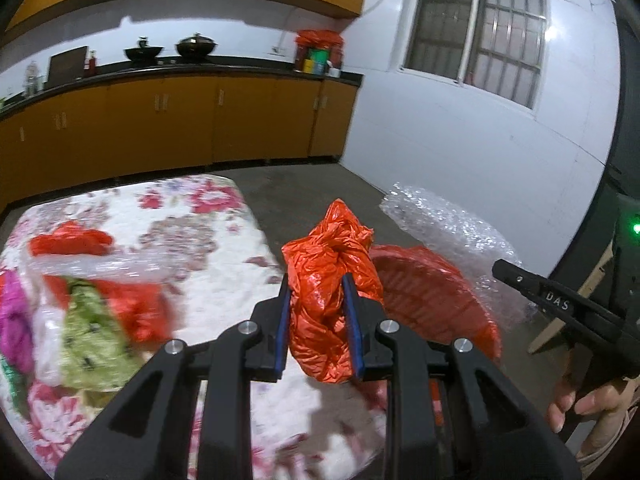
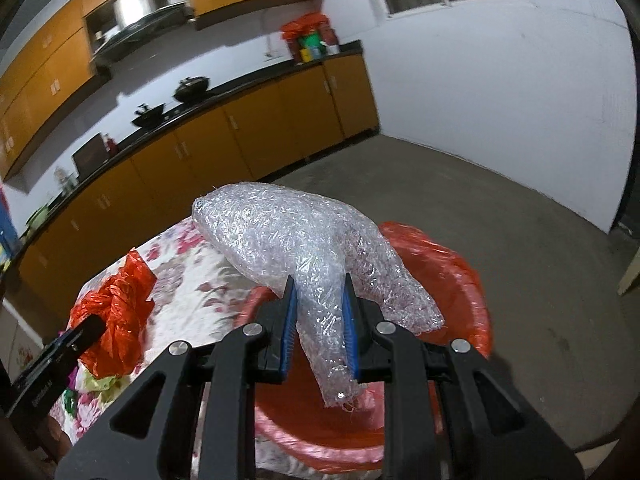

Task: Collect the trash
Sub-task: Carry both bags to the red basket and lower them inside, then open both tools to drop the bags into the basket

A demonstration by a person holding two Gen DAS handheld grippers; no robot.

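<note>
My left gripper [image 1: 318, 292] is shut on a crumpled orange plastic bag [image 1: 332, 264], held above the floral tablecloth [image 1: 208, 240]. The bag also shows in the right wrist view [image 2: 116, 316] at the left. My right gripper [image 2: 320, 300] is shut on a wad of clear bubble wrap [image 2: 296, 240], held over a red bin lined with a red bag [image 2: 452, 272]. The bin [image 1: 432, 300] and the bubble wrap [image 1: 440, 224] show to the right of the orange bag in the left wrist view. The right gripper's body [image 1: 560, 304] is at the right edge there.
More trash lies on the table at the left: a clear bag [image 1: 80, 264], red pieces [image 1: 68, 240], a green wrapper [image 1: 92, 340], a pink piece [image 1: 14, 320]. Orange kitchen cabinets [image 1: 180, 124] with pots [image 1: 196, 46] stand behind. Bare concrete floor [image 2: 500, 200] lies to the right.
</note>
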